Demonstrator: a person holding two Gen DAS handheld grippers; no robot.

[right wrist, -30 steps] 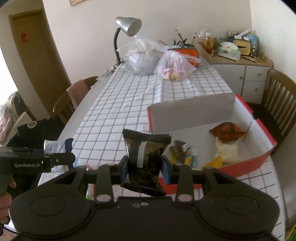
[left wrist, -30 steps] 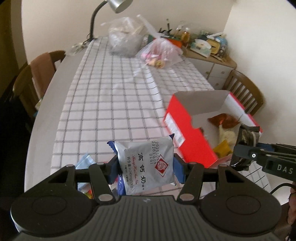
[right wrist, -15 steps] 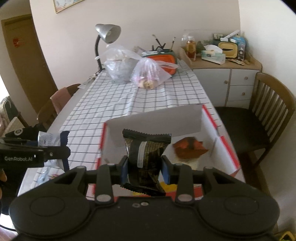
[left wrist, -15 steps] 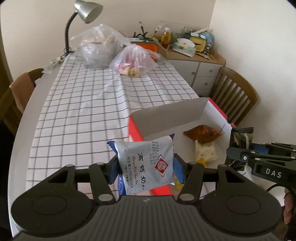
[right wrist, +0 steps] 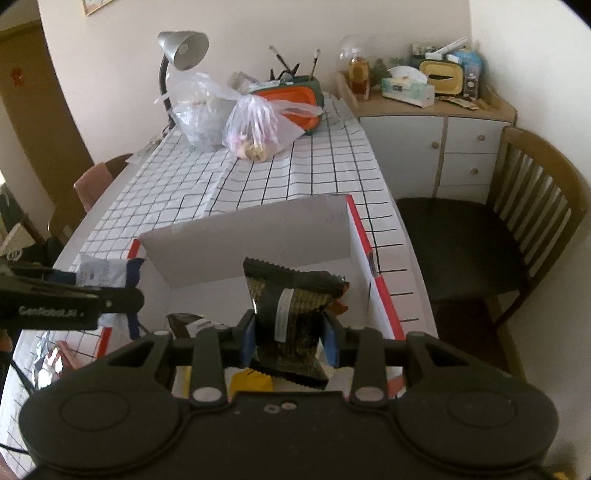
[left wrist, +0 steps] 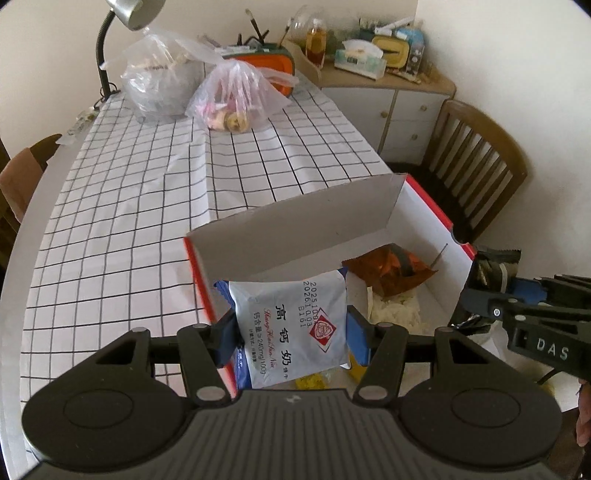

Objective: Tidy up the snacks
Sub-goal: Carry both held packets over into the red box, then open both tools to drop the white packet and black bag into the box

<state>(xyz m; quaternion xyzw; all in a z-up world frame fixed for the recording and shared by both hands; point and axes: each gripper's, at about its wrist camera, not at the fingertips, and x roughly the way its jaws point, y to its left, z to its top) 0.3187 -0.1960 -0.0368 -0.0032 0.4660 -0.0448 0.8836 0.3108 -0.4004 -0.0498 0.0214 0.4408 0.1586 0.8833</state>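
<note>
My left gripper point(left wrist: 291, 332) is shut on a white and blue milk snack packet point(left wrist: 291, 325) and holds it over the left part of the red and white box point(left wrist: 295, 221). My right gripper point(right wrist: 290, 338) is shut on a black and gold snack packet point(right wrist: 291, 314) above the same box point(right wrist: 251, 236). In the left wrist view the right gripper point(left wrist: 491, 291) stands at the box's right side; in the right wrist view the left gripper point(right wrist: 110, 291) is at its left side. Inside the box lie an orange-brown packet point(left wrist: 391, 269), a pale snack point(left wrist: 395, 314) and yellow pieces point(right wrist: 251, 380).
The box sits on a grid-pattern tablecloth point(left wrist: 147, 206). Two clear plastic bags point(left wrist: 236, 99) and a desk lamp point(left wrist: 125, 14) stand at the far end. A wooden chair point(right wrist: 517, 229) and a cluttered sideboard point(right wrist: 424, 110) are right of the table. Loose packets point(right wrist: 55, 362) lie left of the box.
Both grippers have moved right and forward with their packets, from beside the box to over its inside. Both stay shut.
</note>
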